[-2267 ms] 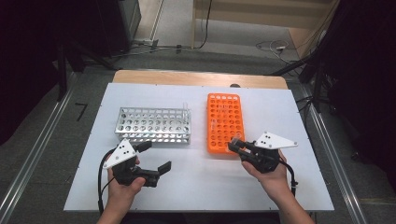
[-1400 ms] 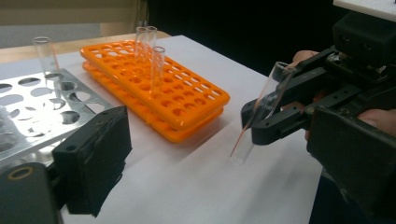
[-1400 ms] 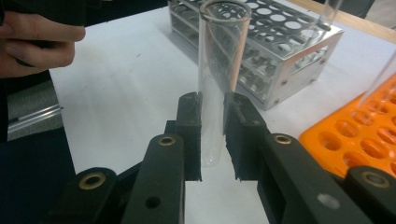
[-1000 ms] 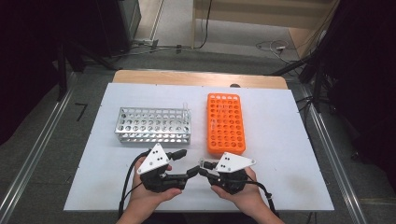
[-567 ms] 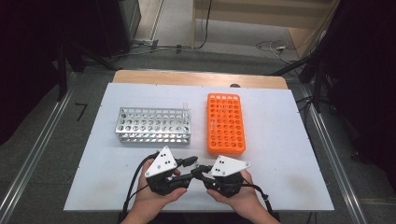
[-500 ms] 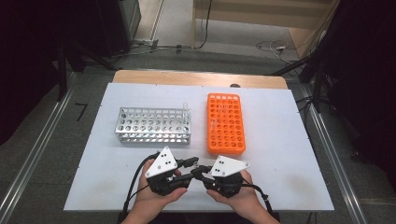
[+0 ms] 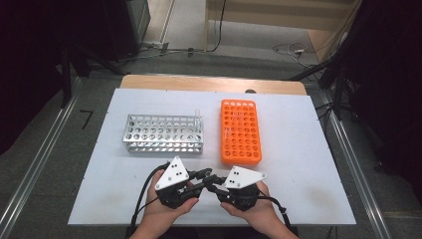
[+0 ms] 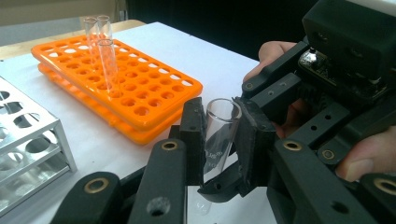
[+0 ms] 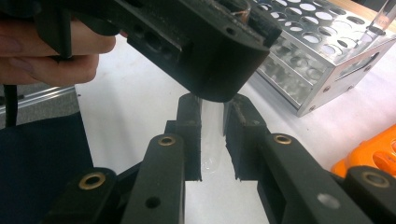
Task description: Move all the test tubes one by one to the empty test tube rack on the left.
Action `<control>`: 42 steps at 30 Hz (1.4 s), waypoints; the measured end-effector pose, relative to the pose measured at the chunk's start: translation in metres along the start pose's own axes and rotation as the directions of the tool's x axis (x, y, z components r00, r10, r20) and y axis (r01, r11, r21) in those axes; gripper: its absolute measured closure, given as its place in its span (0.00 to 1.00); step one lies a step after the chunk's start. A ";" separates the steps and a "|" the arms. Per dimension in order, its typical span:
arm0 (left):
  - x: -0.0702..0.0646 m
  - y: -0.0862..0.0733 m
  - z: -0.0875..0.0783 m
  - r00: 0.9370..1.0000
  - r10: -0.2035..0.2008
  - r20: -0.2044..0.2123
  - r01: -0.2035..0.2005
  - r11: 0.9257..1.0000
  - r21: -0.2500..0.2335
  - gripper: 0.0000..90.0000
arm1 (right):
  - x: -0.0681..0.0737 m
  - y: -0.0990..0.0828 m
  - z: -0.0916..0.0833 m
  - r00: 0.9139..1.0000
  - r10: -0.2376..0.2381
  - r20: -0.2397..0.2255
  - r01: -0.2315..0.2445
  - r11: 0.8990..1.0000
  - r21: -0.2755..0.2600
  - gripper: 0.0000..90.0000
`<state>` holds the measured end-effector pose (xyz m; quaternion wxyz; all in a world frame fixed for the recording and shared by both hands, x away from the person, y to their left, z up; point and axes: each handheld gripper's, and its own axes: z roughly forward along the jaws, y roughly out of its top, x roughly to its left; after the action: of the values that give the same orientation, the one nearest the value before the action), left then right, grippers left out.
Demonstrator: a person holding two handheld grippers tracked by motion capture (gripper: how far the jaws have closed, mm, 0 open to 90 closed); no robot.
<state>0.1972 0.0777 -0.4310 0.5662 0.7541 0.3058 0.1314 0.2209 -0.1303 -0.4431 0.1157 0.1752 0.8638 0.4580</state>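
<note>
Tube (image 8: 218,135) clamped by both grippers: left (image 8: 219,140) jaws just closing on upper part, right (image 9: 212,140) gripping bottom. Ease right off first; orange rack (image 7: 240,130) at 12 o'clock.

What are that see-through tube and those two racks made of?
Clear round-bottomed tube: glass or clear plastic, glossy; the table shows through it. Orange perforated rack: likely moulded plastic, even matt colour. Silver perforated rack: apparently metal, with a bright reflective sheen.
</note>
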 end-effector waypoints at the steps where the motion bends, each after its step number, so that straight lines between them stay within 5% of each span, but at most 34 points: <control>1: 0.000 0.000 0.000 1.000 0.000 -0.002 0.000 1.000 0.001 0.83 | 0.000 0.000 0.000 1.000 0.001 -0.001 -0.001 1.000 0.000 0.83; 11: 0.001 0.000 0.000 1.000 0.004 -0.012 -0.004 1.000 0.002 0.84 | -0.001 -0.001 0.000 1.000 0.007 -0.005 -0.007 1.000 -0.002 0.82; 14: 0.002 0.000 -0.001 1.000 0.000 -0.018 0.000 1.000 0.004 0.84 | -0.003 -0.002 -0.002 1.000 0.009 -0.016 -0.009 1.000 -0.014 0.74; 16: 0.003 0.000 -0.001 1.000 -0.003 -0.017 0.003 1.000 0.000 0.84 | -0.005 -0.003 -0.003 0.999 0.022 -0.025 -0.023 0.999 -0.024 0.65; 21: 0.008 0.002 -0.005 1.000 -0.008 -0.030 0.007 1.000 -0.006 0.84 | -0.012 -0.005 -0.008 0.998 0.061 -0.001 -0.061 0.997 -0.035 0.23; 26: 0.013 0.004 -0.008 0.999 -0.015 -0.044 0.015 1.000 -0.010 0.84 | -0.021 -0.009 -0.017 0.996 0.092 0.008 -0.091 0.994 -0.053 0.00; 29: 0.017 0.005 -0.011 0.999 -0.017 -0.050 0.016 1.000 -0.010 0.84 | -0.029 -0.014 -0.026 0.995 0.104 -0.008 -0.104 0.992 -0.075 0.00; 42: 0.041 0.020 -0.018 0.994 -0.037 -0.101 0.035 0.999 -0.023 0.84 | -0.056 -0.043 -0.069 0.984 0.147 0.100 -0.138 0.986 -0.088 0.00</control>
<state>0.2260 0.1130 -0.4128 0.5602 0.7347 0.3464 0.1624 0.2386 -0.2271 -0.4384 0.1352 0.2557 0.8224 0.4899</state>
